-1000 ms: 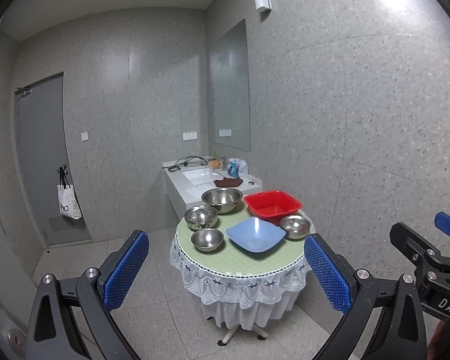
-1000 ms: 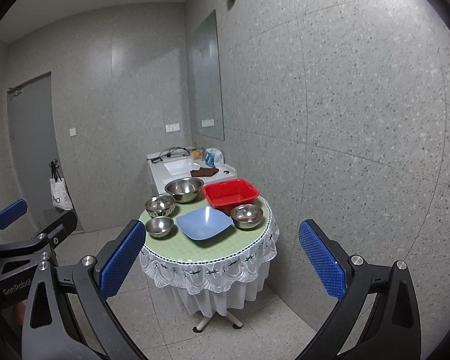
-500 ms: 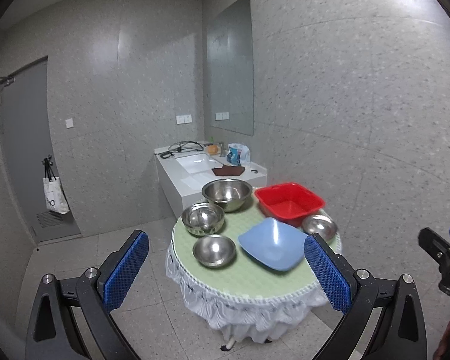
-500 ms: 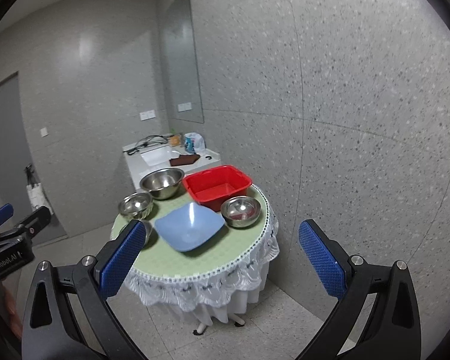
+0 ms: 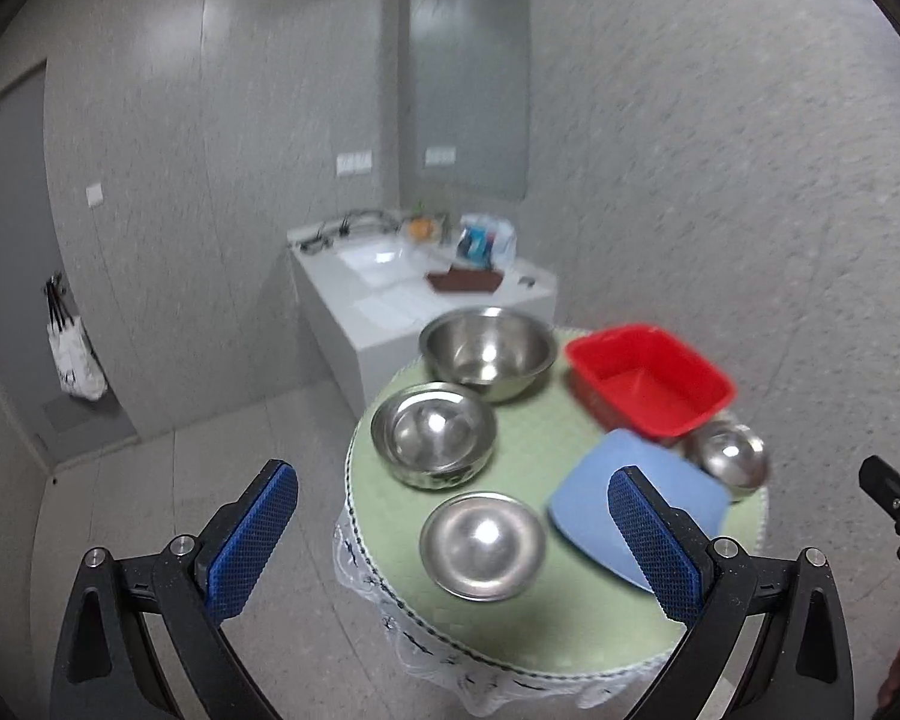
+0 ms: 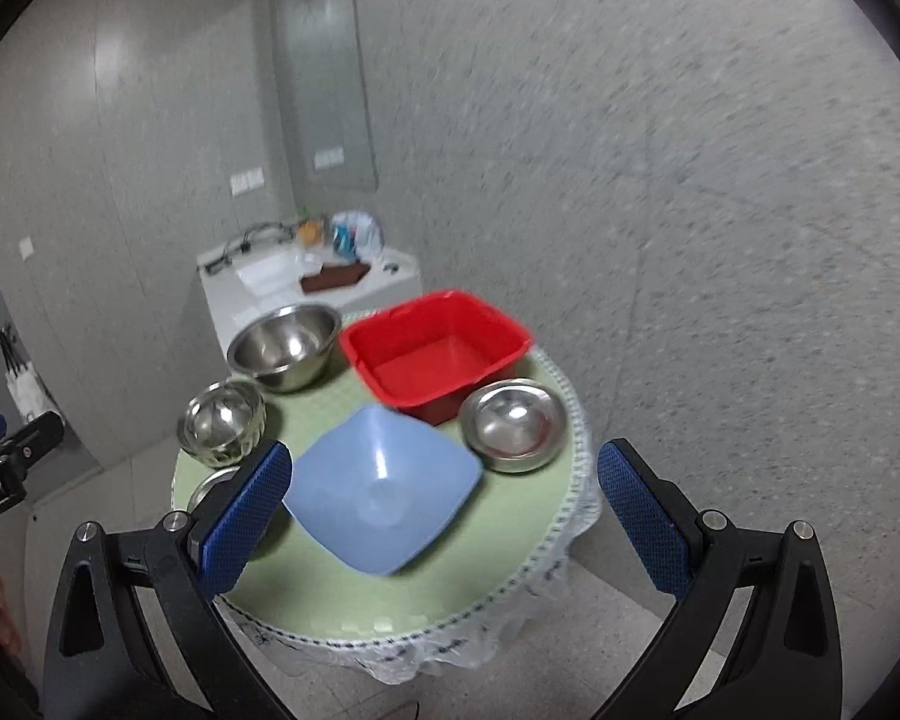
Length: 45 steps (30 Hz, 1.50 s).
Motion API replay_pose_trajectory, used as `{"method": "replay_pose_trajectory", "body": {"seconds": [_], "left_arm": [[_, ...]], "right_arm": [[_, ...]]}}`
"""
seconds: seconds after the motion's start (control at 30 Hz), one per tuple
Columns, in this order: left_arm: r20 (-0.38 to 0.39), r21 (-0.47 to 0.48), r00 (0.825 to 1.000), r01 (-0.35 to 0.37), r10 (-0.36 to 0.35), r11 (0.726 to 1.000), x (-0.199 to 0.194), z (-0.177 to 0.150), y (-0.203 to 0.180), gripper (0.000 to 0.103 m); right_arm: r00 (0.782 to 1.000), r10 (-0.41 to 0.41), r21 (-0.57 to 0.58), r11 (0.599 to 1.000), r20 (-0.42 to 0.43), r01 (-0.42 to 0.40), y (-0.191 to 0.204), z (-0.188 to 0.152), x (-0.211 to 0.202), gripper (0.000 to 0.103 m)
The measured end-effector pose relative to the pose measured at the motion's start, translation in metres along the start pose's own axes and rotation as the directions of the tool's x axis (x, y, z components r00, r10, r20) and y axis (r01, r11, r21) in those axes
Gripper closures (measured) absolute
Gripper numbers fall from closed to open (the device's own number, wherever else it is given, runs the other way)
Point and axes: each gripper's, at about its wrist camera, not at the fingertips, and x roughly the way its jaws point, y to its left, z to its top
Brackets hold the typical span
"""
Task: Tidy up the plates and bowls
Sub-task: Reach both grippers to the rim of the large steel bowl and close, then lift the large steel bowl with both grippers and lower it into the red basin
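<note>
A round table (image 5: 546, 624) with a green cloth carries a large steel bowl (image 5: 489, 351), a stack of steel bowls (image 5: 432, 433), a small steel bowl (image 5: 481, 543), another small steel bowl (image 5: 731, 455), a blue square plate (image 5: 594, 507) and a red square basin (image 5: 648, 381). My left gripper (image 5: 450, 546) is open and empty, above the table's near left side. My right gripper (image 6: 444, 522) is open and empty, over the blue plate (image 6: 384, 489), with the red basin (image 6: 438, 351) and a small steel bowl (image 6: 513, 425) beyond.
A white sink counter (image 5: 414, 294) with a brown cloth and small items stands behind the table against the grey wall. A bag (image 5: 75, 360) hangs by the door at the left. A tiled floor surrounds the table.
Both grippers have moved forward and closer to the table, so the bowls and plate look larger. Both stay open and empty.
</note>
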Motion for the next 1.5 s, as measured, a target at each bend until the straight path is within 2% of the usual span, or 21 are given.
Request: {"method": "replay_pose_trajectory", "body": {"seconds": [0.13, 0.3, 0.4, 0.5, 0.63, 0.73, 0.87, 0.97, 1.07, 1.17, 1.27, 1.33, 1.37, 1.4, 1.43, 1.47, 1.5], "left_arm": [[-0.045, -0.005, 0.999, -0.004, 0.004, 1.0, 0.057, 0.031, -0.001, 0.001], [-0.081, 0.023, 0.997, -0.001, 0.002, 1.0, 0.133, 0.089, 0.0, 0.001], [-0.101, 0.04, 0.995, -0.006, 0.01, 0.999, 0.183, 0.119, 0.009, 0.001], [-0.12, 0.042, 0.993, 0.012, -0.007, 0.999, 0.238, 0.144, 0.023, 0.001], [-0.173, 0.079, 0.985, 0.033, -0.018, 0.996, 0.321, 0.173, 0.041, 0.001], [-0.217, 0.111, 0.974, 0.086, -0.061, 0.99, 0.38, 0.19, 0.053, 0.002], [-0.304, 0.177, 0.945, 0.18, -0.12, 0.968, 0.471, 0.209, 0.067, 0.007], [-0.369, 0.208, 0.918, 0.232, -0.144, 0.95, 0.531, 0.217, 0.073, 0.014], [-0.421, 0.228, 0.894, 0.268, -0.154, 0.936, 0.576, 0.218, 0.074, 0.025], [-0.461, 0.237, 0.87, 0.311, -0.176, 0.92, 0.619, 0.218, 0.072, 0.037], [-0.475, 0.22, 0.854, 0.348, -0.212, 0.911, 0.634, 0.215, 0.069, 0.049], [-0.479, 0.211, 0.843, 0.382, -0.246, 0.9, 0.641, 0.215, 0.067, 0.066], [-0.482, 0.206, 0.836, 0.401, -0.264, 0.893, 0.644, 0.216, 0.066, 0.07], [-0.482, 0.208, 0.831, 0.416, -0.277, 0.885, 0.647, 0.216, 0.065, 0.077], [-0.478, 0.221, 0.833, 0.42, -0.278, 0.88, 0.645, 0.214, 0.064, 0.078], [-0.463, 0.241, 0.844, 0.415, -0.272, 0.877, 0.647, 0.215, 0.063, 0.078], [-0.455, 0.246, 0.848, 0.411, -0.27, 0.878, 0.639, 0.212, 0.065, 0.078]], "right_arm": [[0.998, 0.039, -0.022, 0.999, -0.039, -0.04, 0.019, 0.014, 0.053, 0.0], [0.982, 0.163, 0.005, 0.987, -0.093, -0.163, 0.046, 0.045, 0.12, 0.0], [0.957, 0.243, 0.067, 0.97, -0.158, -0.235, 0.064, 0.059, 0.161, 0.0], [0.934, 0.281, 0.116, 0.958, -0.222, -0.261, 0.085, 0.065, 0.2, 0.0], [0.917, 0.288, 0.193, 0.951, -0.276, -0.24, 0.106, 0.068, 0.247, 0.0], [0.912, 0.26, 0.248, 0.951, -0.318, -0.185, 0.123, 0.066, 0.281, 0.0], [0.915, 0.188, 0.3, 0.951, -0.357, -0.078, 0.143, 0.061, 0.322, 0.004], [0.908, 0.127, 0.331, 0.943, -0.4, 0.014, 0.151, 0.057, 0.35, 0.021], [0.903, 0.039, 0.313, 0.944, -0.428, 0.107, 0.157, 0.054, 0.371, 0.021], [0.887, -0.002, 0.305, 0.938, -0.462, 0.162, 0.158, 0.049, 0.386, 0.028], [0.878, -0.005, 0.296, 0.94, -0.478, 0.167, 0.161, 0.046, 0.4, 0.038], [0.873, 0.001, 0.298, 0.94, -0.489, 0.166, 0.16, 0.044, 0.408, 0.047], [0.871, 0.017, 0.306, 0.939, -0.491, 0.154, 0.16, 0.043, 0.412, 0.055], [0.868, 0.031, 0.312, 0.939, -0.495, 0.144, 0.16, 0.042, 0.414, 0.06], [0.87, 0.058, 0.322, 0.939, -0.49, 0.119, 0.16, 0.042, 0.416, 0.064], [0.87, 0.07, 0.321, 0.941, -0.488, 0.104, 0.161, 0.042, 0.417, 0.072], [0.87, 0.077, 0.313, 0.945, -0.486, 0.091, 0.164, 0.041, 0.417, 0.076]]}}
